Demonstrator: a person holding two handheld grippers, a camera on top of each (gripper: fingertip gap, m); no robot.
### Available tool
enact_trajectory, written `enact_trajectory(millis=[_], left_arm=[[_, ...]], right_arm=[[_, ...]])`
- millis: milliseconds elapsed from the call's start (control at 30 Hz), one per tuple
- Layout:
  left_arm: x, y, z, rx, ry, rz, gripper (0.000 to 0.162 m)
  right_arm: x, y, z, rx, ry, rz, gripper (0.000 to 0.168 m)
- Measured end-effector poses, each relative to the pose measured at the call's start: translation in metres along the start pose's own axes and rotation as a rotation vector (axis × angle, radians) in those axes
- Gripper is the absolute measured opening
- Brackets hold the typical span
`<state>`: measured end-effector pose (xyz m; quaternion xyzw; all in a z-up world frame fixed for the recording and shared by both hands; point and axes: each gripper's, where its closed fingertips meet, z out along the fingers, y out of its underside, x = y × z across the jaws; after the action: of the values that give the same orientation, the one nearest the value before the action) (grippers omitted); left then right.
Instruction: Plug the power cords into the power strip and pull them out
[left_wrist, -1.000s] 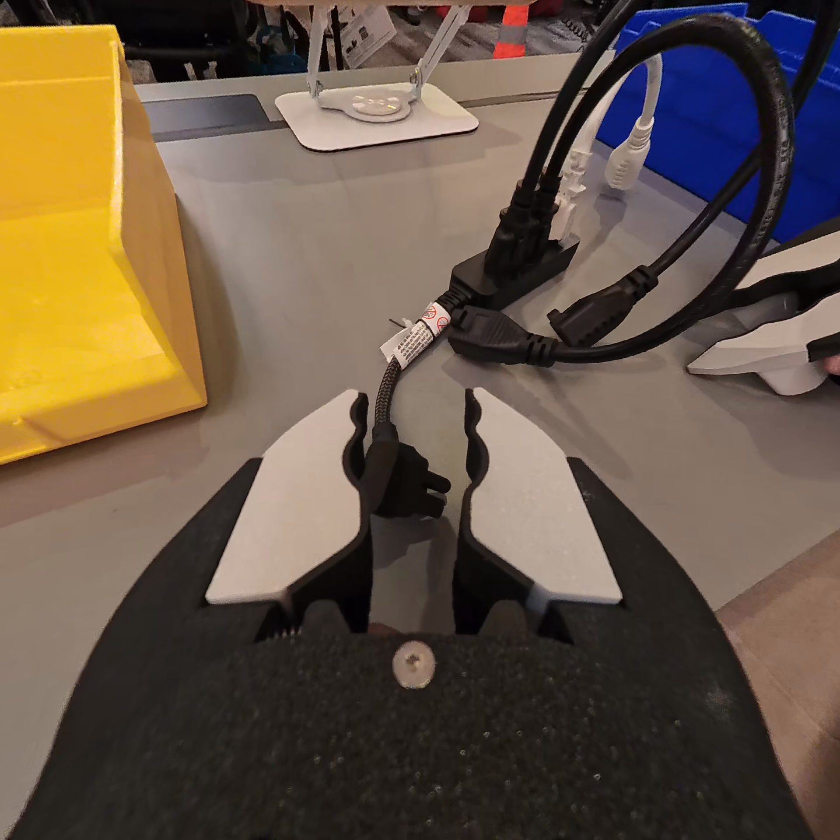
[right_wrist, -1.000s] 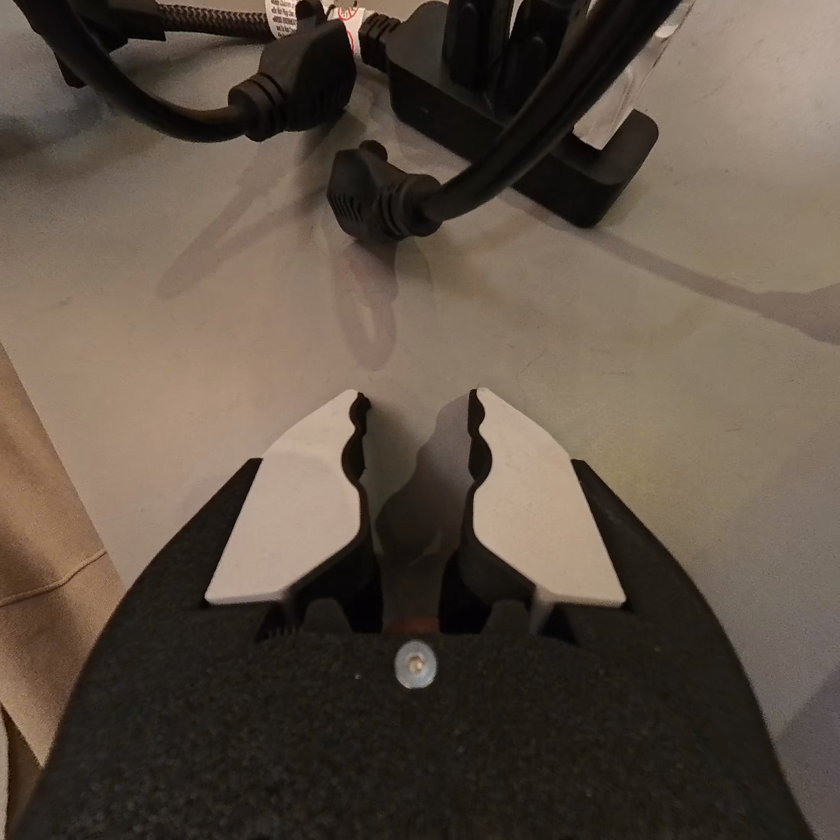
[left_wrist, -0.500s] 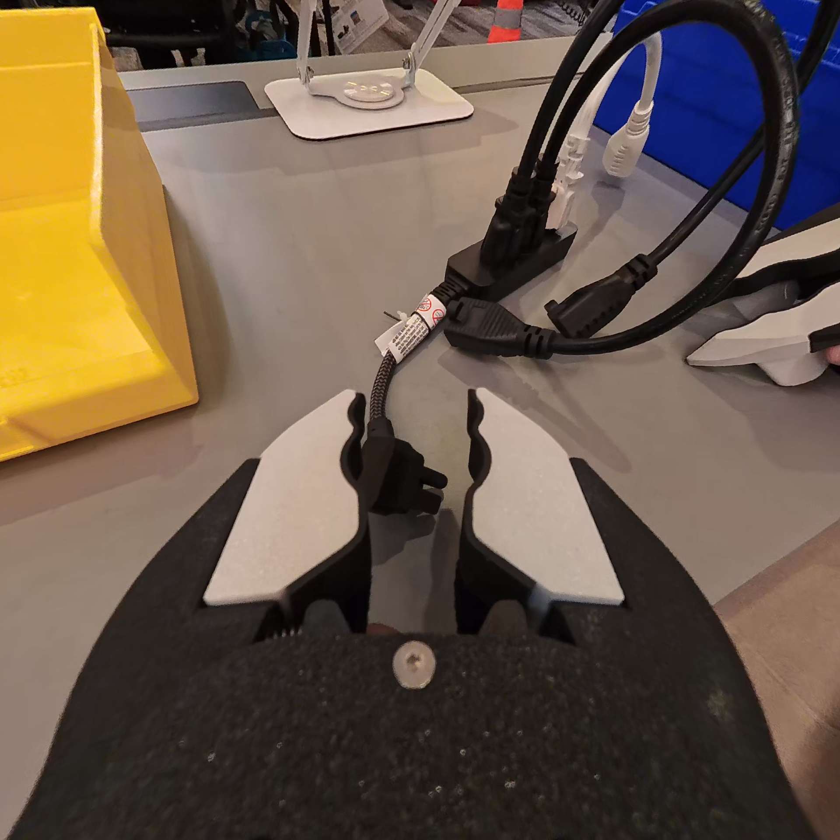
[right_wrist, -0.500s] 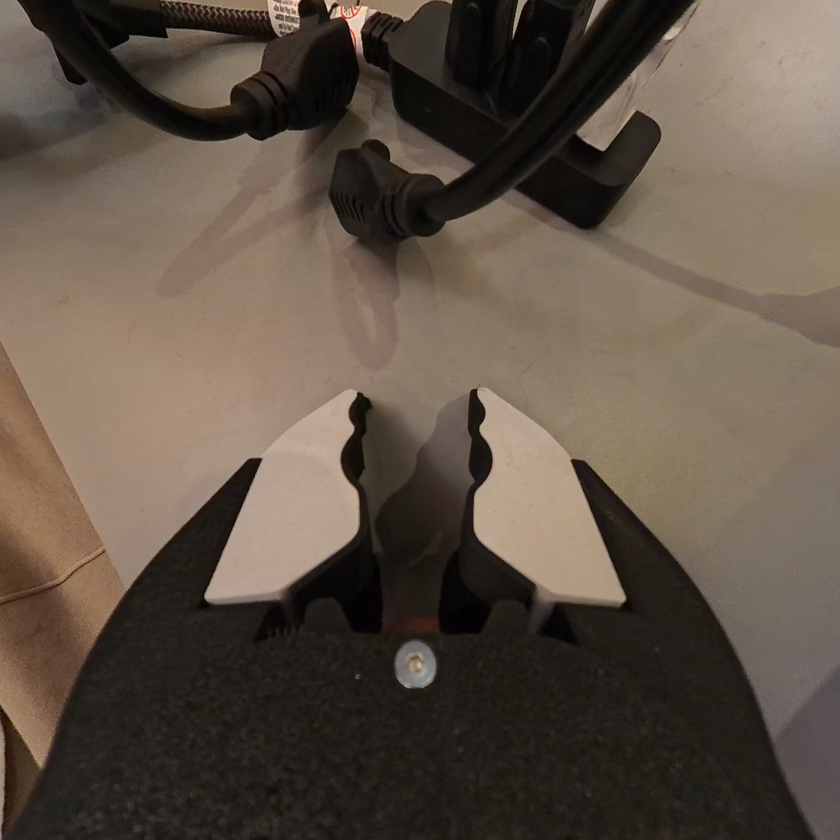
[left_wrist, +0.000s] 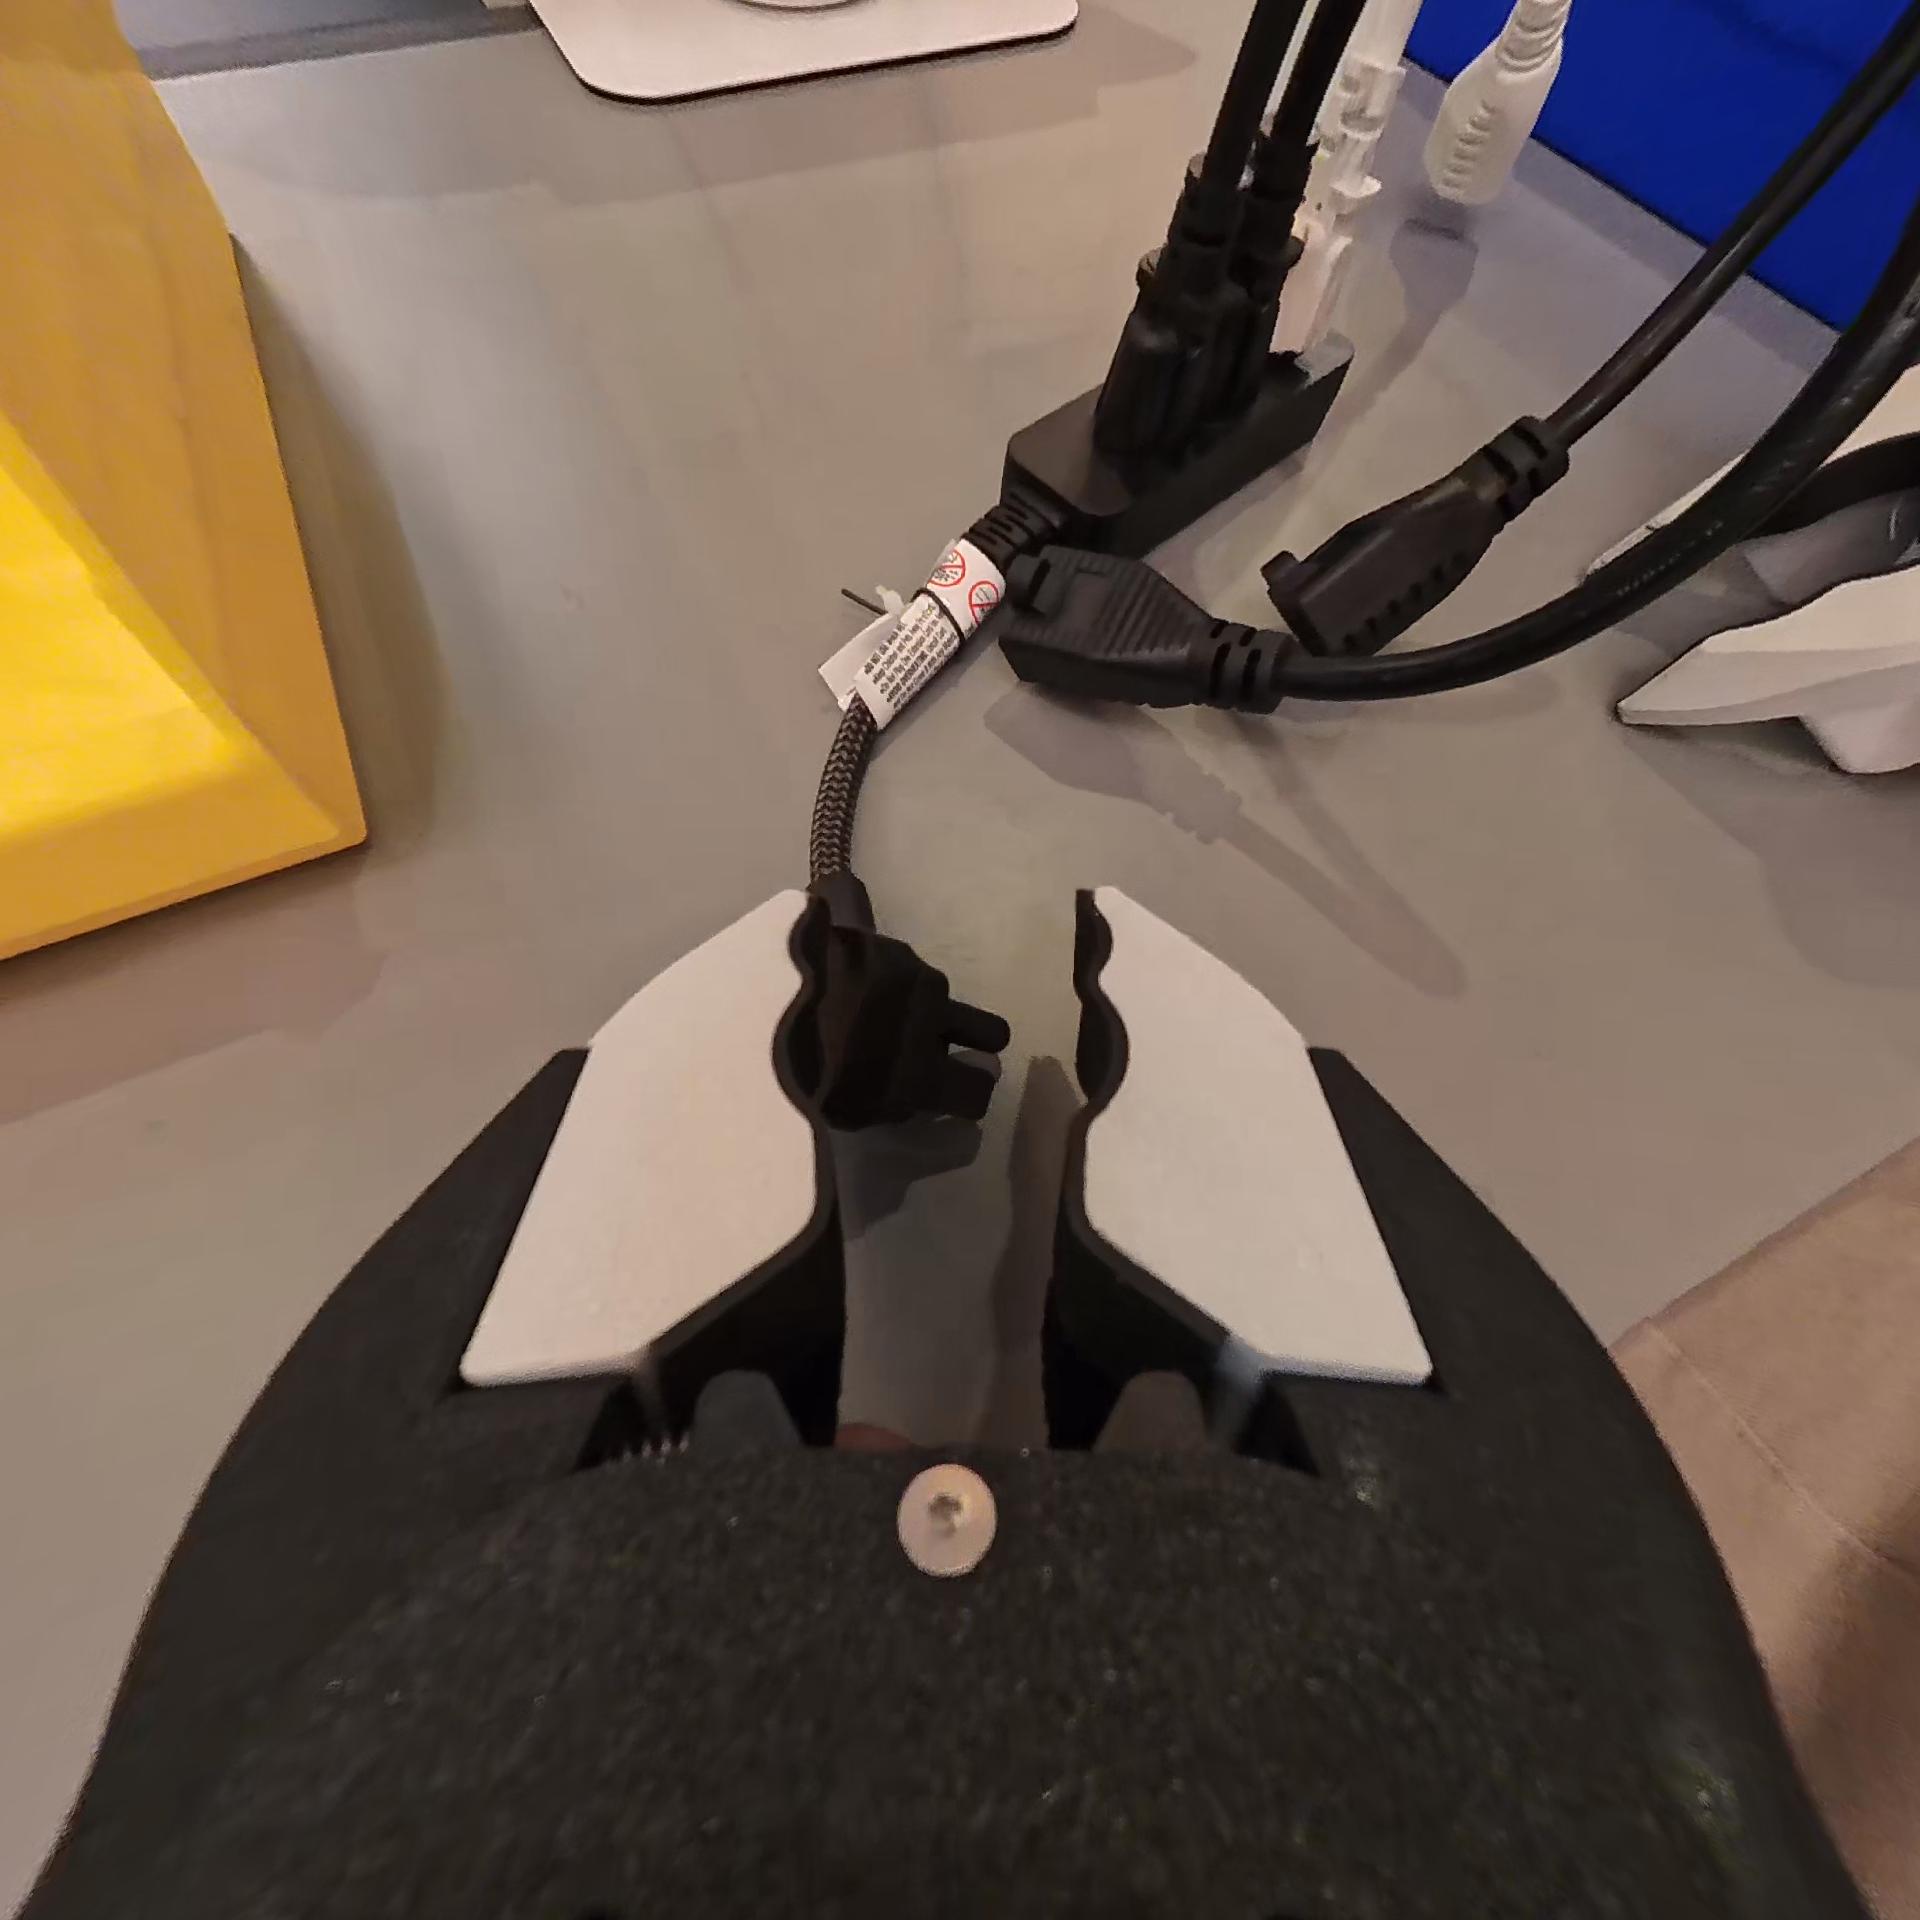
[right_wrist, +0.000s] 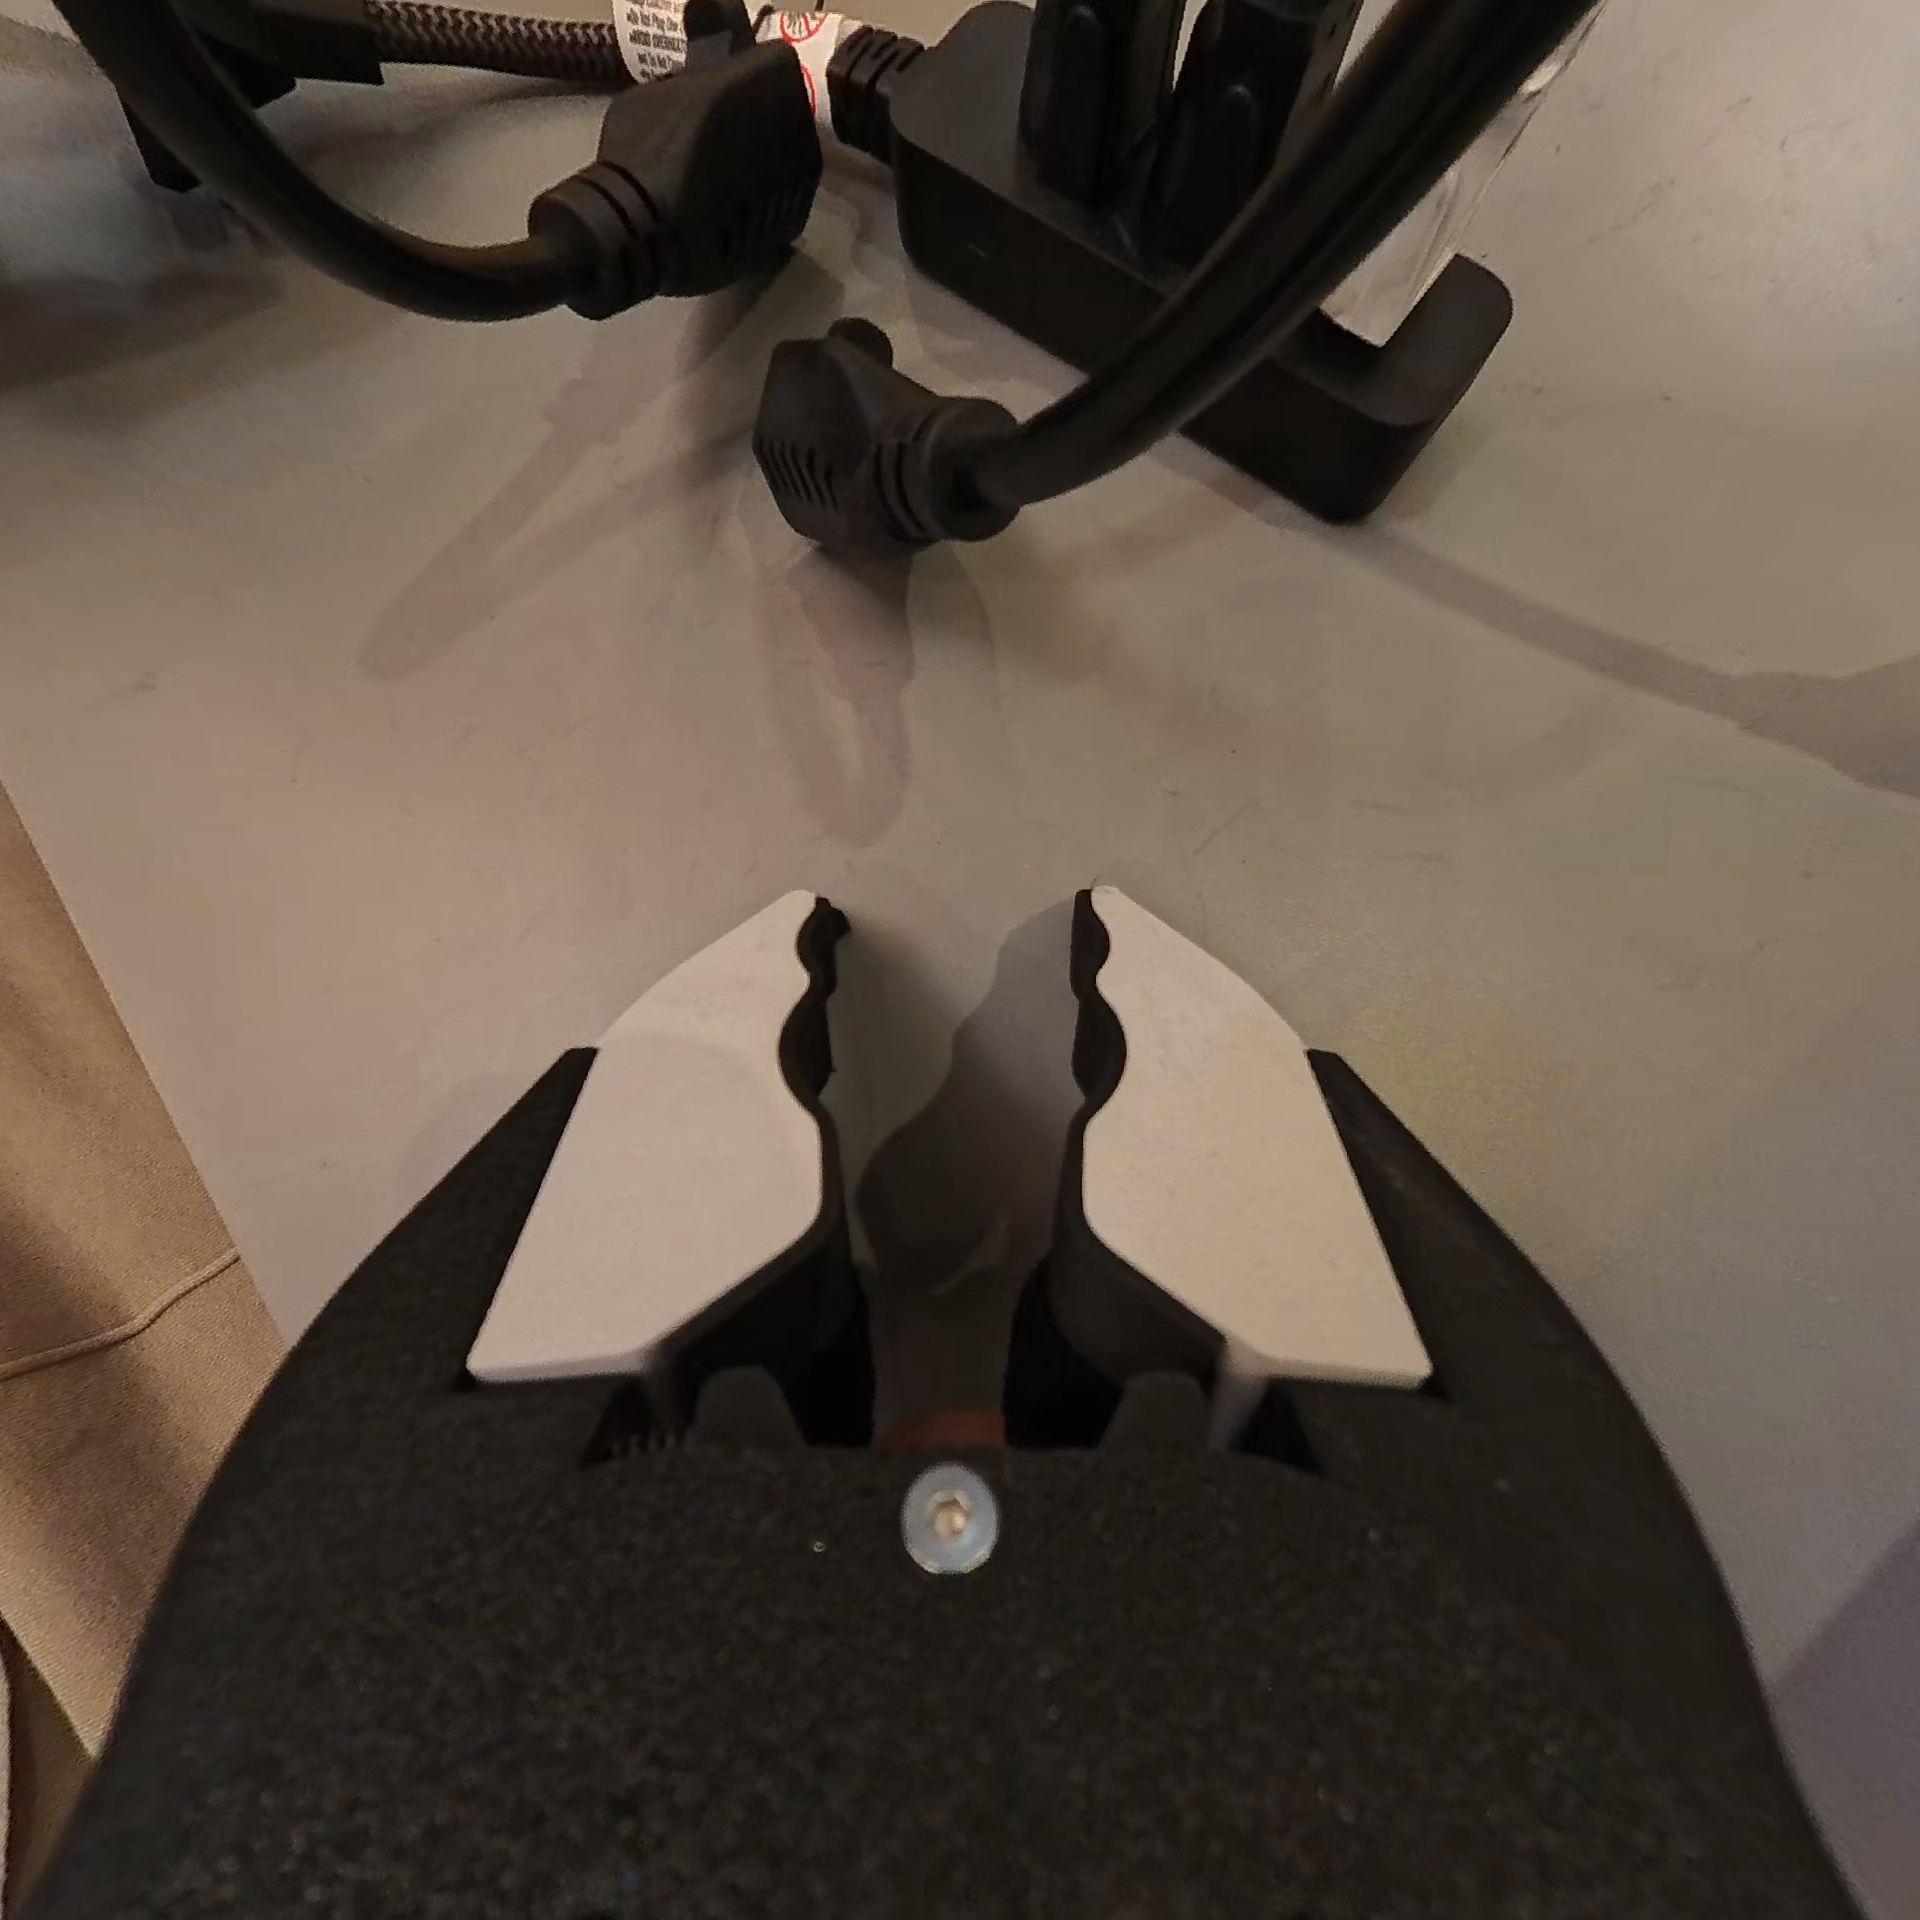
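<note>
A black power strip (left_wrist: 1174, 457) lies on the grey table with black cords and a white one plugged in upright; it also shows in the right wrist view (right_wrist: 1226, 312). Its braided cord (left_wrist: 836, 800) ends in a black plug (left_wrist: 894, 1039) lying between the fingers of my open left gripper (left_wrist: 945, 914), against the left finger. Two loose black cord ends (left_wrist: 1122, 644) (left_wrist: 1403, 561) lie beside the strip. My right gripper (right_wrist: 951, 914) is open and empty, a short way in front of one loose end (right_wrist: 862, 447); the other loose end (right_wrist: 686, 208) lies farther off.
A yellow bin (left_wrist: 114, 540) stands at the left, a blue bin (left_wrist: 1683, 114) at the back right. A white stand base (left_wrist: 810, 42) sits at the far side. The right gripper's white finger (left_wrist: 1787, 665) shows at the right edge. The table's front edge runs at lower right.
The left gripper has moved forward and tipped downward, so the strip and cords sit closer in view; the plug stays between its fingers. The right gripper has barely moved.
</note>
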<state>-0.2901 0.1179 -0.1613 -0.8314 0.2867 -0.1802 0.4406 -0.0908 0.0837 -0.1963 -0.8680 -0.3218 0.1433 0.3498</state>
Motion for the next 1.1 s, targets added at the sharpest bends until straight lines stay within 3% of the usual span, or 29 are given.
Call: enact_trajectory(millis=[767, 833, 933, 1100], left_arm=[[0.002, -0.003, 0.000, 0.008, 0.016, 0.010, 0.045], [0.006, -0.024, -0.003, 0.091, 0.061, 0.043, 0.045], [0.015, -0.069, -0.004, 0.221, 0.157, 0.233, 0.039], [0.031, -0.103, 0.041, 0.172, 0.353, 0.399, 0.036]], right_arm=[[-0.001, 0.000, 0.000, 0.000, 0.000, -0.002, 0.043], [-0.001, 0.000, -0.001, -0.001, 0.001, -0.004, 0.043], [-0.002, 0.000, 0.000, -0.001, -0.002, -0.017, 0.042], [-0.004, 0.001, -0.001, -0.001, -0.017, -0.022, 0.045]])
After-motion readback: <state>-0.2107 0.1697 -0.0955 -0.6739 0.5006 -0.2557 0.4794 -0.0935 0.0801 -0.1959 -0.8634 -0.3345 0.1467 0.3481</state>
